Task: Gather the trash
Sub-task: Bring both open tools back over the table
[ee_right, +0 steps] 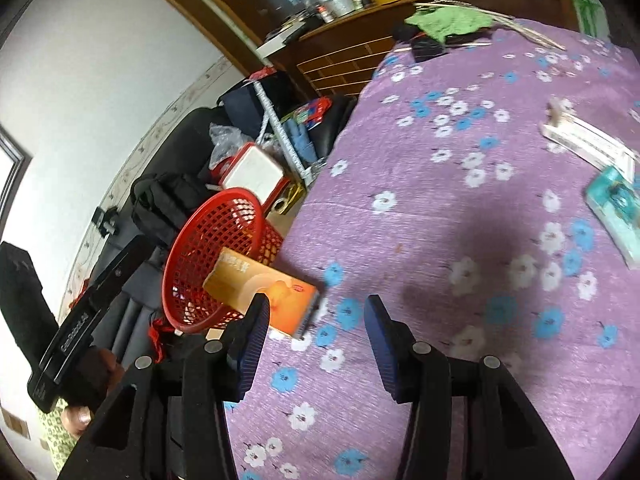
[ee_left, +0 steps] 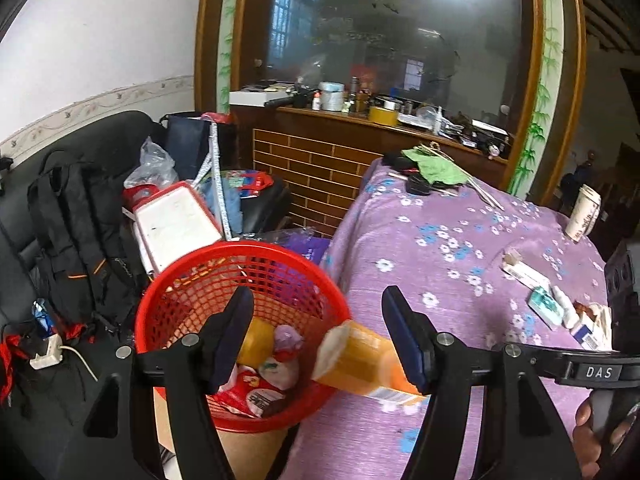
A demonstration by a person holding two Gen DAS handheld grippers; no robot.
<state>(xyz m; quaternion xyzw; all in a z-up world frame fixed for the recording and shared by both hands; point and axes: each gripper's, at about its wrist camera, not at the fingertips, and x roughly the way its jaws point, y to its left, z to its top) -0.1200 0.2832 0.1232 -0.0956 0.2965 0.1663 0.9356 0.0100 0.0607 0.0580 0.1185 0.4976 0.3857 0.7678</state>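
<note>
Because the red plastic mesh basket (ee_left: 240, 320) stood at nine o'clock off the purple flowered bench (ee_left: 440, 248), your left tool (ee_left: 318, 336) had spread, releasing the orange cardboard box (ee_left: 360, 360) over its rim; your right tool (ee_right: 316, 320) gaped empty.
</note>
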